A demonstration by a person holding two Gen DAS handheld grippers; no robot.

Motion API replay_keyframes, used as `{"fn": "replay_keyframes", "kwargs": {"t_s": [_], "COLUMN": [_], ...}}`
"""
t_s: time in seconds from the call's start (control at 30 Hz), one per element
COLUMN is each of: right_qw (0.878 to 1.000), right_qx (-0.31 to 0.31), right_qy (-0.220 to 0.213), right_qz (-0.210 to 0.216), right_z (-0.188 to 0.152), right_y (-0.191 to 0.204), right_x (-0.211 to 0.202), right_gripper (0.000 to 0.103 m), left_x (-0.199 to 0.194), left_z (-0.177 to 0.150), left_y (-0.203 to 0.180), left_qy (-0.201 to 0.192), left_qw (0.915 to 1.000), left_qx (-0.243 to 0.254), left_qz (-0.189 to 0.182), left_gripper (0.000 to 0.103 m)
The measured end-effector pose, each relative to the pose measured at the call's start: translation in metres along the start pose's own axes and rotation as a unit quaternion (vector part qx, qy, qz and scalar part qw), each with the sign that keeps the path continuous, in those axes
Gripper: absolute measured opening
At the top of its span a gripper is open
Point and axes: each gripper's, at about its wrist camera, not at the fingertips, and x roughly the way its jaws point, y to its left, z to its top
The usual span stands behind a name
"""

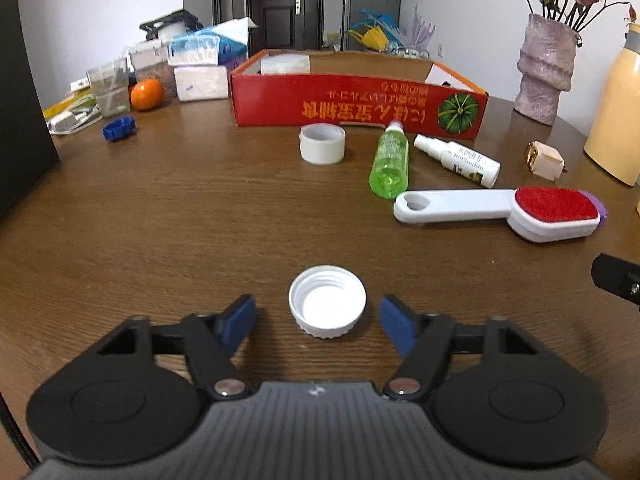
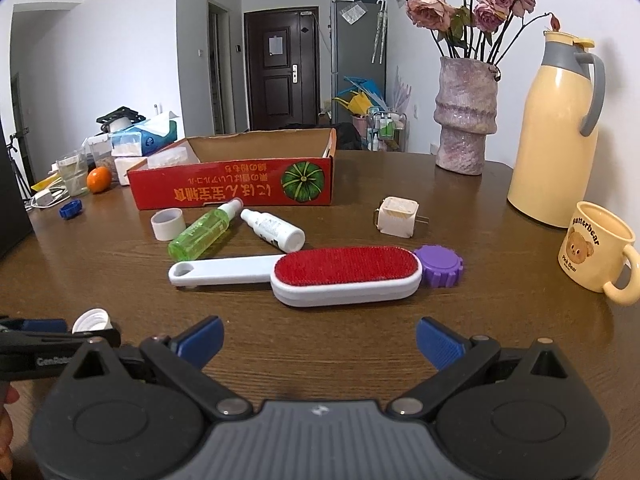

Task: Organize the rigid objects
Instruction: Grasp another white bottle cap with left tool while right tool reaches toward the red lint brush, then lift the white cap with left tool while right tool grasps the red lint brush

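Both tools match: the left hand-held gripper (image 1: 316,322) and right hand-held gripper (image 2: 320,342) show black linkage arms, blue ribbed pads, silver pivot screws, round black discs, a grey ridged body.

brown wooden table (image 1: 160,216) carries white cap (image 1: 327,306), lint brush (image 1: 500,212), tape roll (image 1: 322,144), red box (image 1: 352,100).

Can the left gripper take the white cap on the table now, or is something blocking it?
Probably yes. The white cap lies open side up between the fingers of the left gripper, which do not touch it yet. Only bare table lies around it.
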Motion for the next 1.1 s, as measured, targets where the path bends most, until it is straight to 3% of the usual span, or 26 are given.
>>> {"fn": "replay_keyframes", "kwargs": {"t_s": [0.2, 0.57, 0.83, 1.1], "right_qw": [1.0, 1.0, 1.0, 0.997], "right_qx": [0.001, 0.0, 0.015, 0.067], "right_qy": [0.003, 0.009, 0.007, 0.019], "right_qz": [-0.001, -0.008, -0.019, -0.044], "right_z": [-0.002, -0.002, 0.008, 0.037], "right_y": [0.0, 0.003, 0.006, 0.007], "right_x": [0.002, 0.009, 0.02, 0.054], "right_gripper": [0.103, 0.103, 0.103, 0.103], "left_x": [0.0, -0.006, 0.001, 0.013], "left_z": [0.001, 0.007, 0.027, 0.045], "left_y": [0.001, 0.009, 0.037, 0.061], "left_qy": [-0.011, -0.034, -0.052, -0.069], "left_qw": [0.9999, 0.9993, 0.9983, 0.9967], "left_qx": [0.001, -0.007, -0.026, -0.038], "left_qz": [-0.004, -0.015, 0.002, 0.021], "left_gripper": [0.042, 0.041, 0.041, 0.041]}}
